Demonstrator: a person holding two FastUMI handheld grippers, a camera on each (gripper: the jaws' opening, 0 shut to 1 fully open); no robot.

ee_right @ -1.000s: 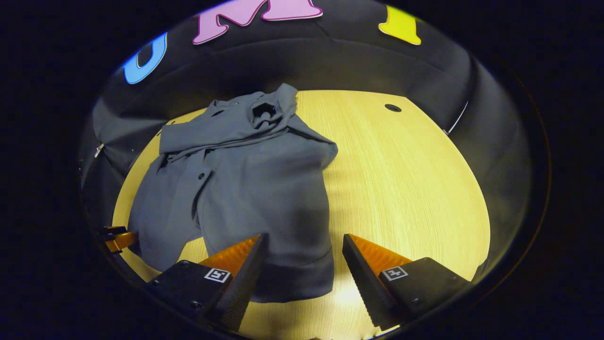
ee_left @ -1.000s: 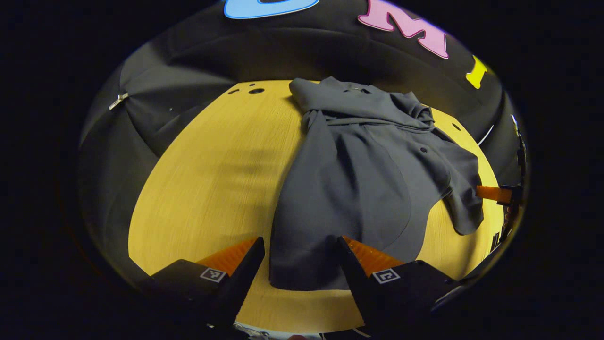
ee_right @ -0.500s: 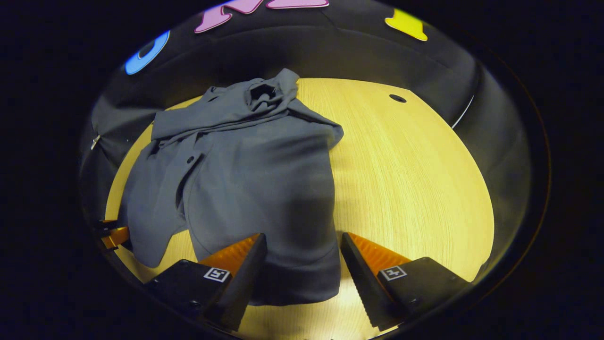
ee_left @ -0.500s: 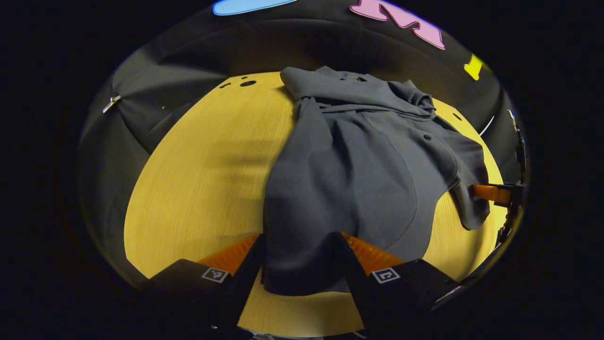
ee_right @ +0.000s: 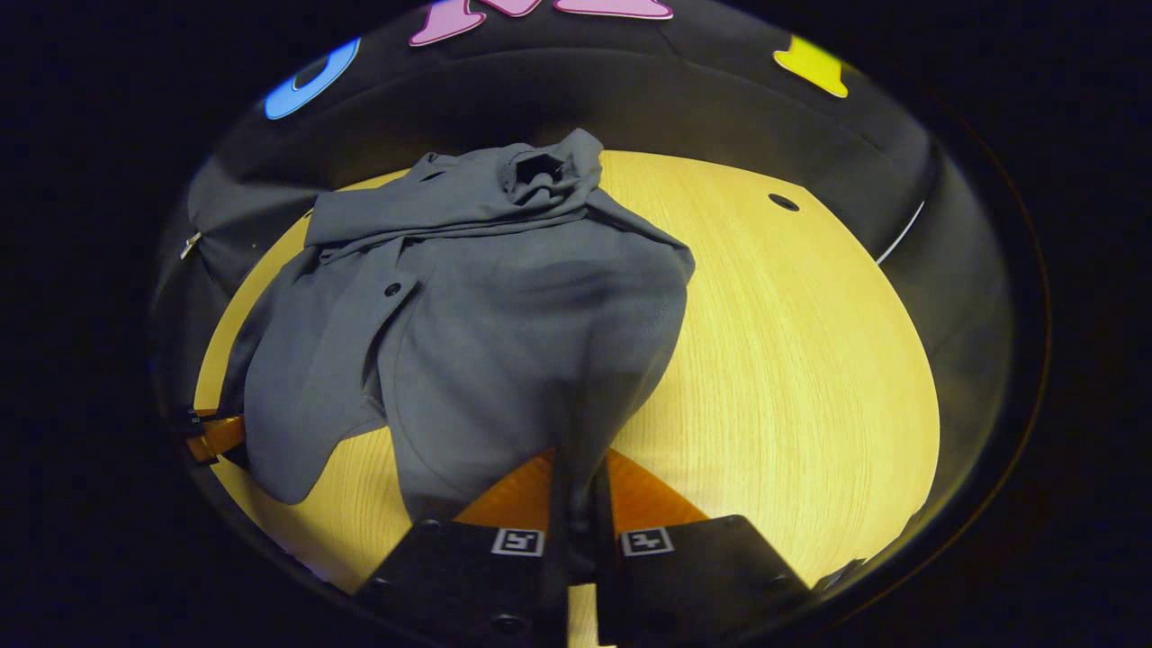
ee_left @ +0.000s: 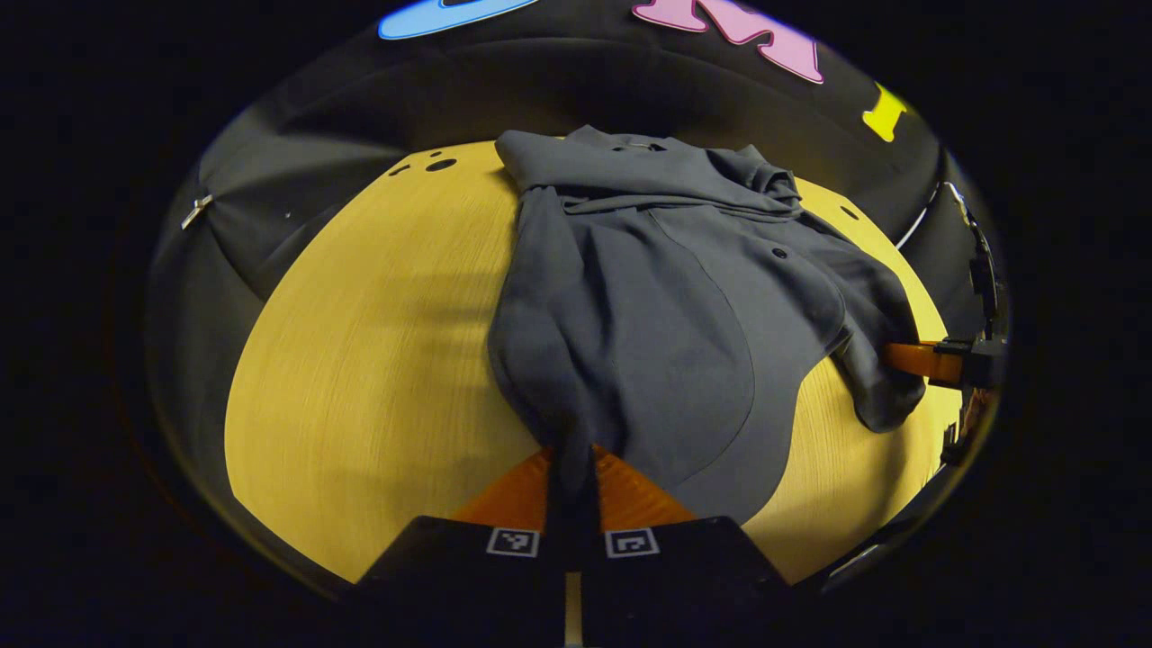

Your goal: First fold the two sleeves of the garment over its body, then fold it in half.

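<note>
Both tools have closed within the last half second: the left gripper now pinches the near hem of the grey garment at lower centre of its view, and the right gripper pinches the hem likewise. The garment lies mid-frame on the yellow table, sleeves apparently gathered at the top, so the half-fold looks about to begin.
</note>
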